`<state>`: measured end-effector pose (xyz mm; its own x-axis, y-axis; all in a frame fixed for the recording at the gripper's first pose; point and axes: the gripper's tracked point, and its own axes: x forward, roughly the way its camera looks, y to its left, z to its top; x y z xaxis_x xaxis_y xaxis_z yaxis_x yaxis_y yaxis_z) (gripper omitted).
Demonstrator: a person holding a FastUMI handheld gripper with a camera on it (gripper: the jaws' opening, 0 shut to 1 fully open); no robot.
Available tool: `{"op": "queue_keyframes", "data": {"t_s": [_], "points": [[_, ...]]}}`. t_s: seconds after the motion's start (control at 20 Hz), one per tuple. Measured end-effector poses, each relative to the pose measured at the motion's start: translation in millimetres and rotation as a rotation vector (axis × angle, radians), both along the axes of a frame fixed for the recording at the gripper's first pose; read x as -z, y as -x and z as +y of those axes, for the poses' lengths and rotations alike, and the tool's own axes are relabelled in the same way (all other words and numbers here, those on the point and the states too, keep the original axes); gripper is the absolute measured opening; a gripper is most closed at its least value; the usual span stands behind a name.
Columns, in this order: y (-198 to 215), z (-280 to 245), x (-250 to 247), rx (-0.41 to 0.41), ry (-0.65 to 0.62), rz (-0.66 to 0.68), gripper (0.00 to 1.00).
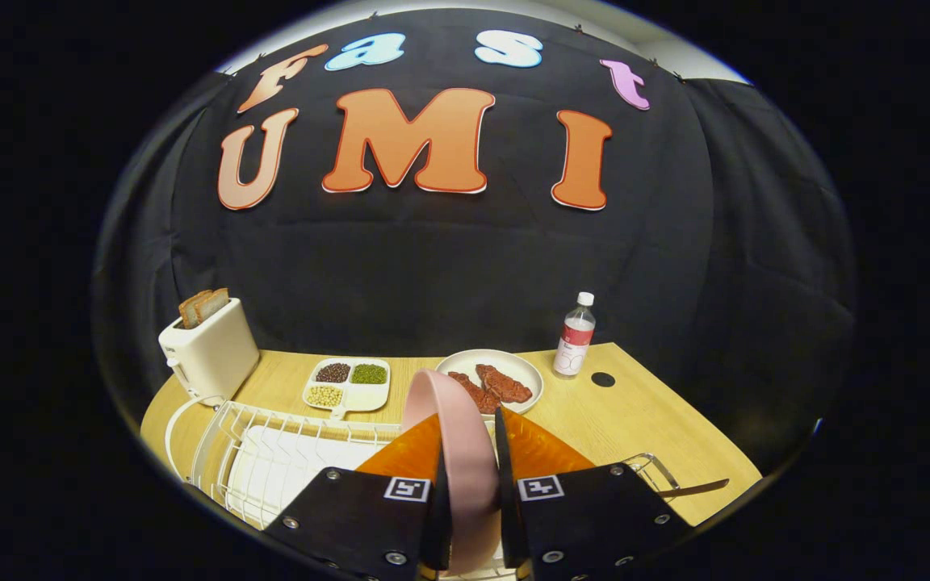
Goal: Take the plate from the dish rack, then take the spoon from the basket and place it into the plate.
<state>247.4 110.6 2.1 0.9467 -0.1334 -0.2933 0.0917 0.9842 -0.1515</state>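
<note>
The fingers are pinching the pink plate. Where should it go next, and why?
Probably lift the pink plate up and out of the white dish rack, then carry it toward bare table. The gripper has both fingers pressed on its rim, the plate stands on edge over the rack, and the spoon needs it lying flat.

A pink plate (453, 452) stands on edge between the two fingers of the gripper (469, 436), which press on it from either side. Below lies a white wire dish rack (271, 452) on a wooden table (643, 420). Farther off stand a toaster (211, 351) with bread, a divided dish of beans (348, 383), a plate of meat (491, 379) and a bottle (576, 337).
</note>
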Motion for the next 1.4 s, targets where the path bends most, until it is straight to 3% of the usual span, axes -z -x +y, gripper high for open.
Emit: {"op": "queue_keyframes", "data": {"t_s": [0.3, 0.4, 0.85, 1.4], "points": [[0.2, -2.3, -21.7, 0.021, 0.018, -0.049, 0.25], [3.5, 4.3, -22.8, -0.008, -0.041, -0.038, 0.19], [27.8, 4.6, -19.1, -0.044, -0.085, -0.019, 0.2], [111.3, 21.0, -33.2, -0.172, -0.196, -0.01, 0.19]]}}
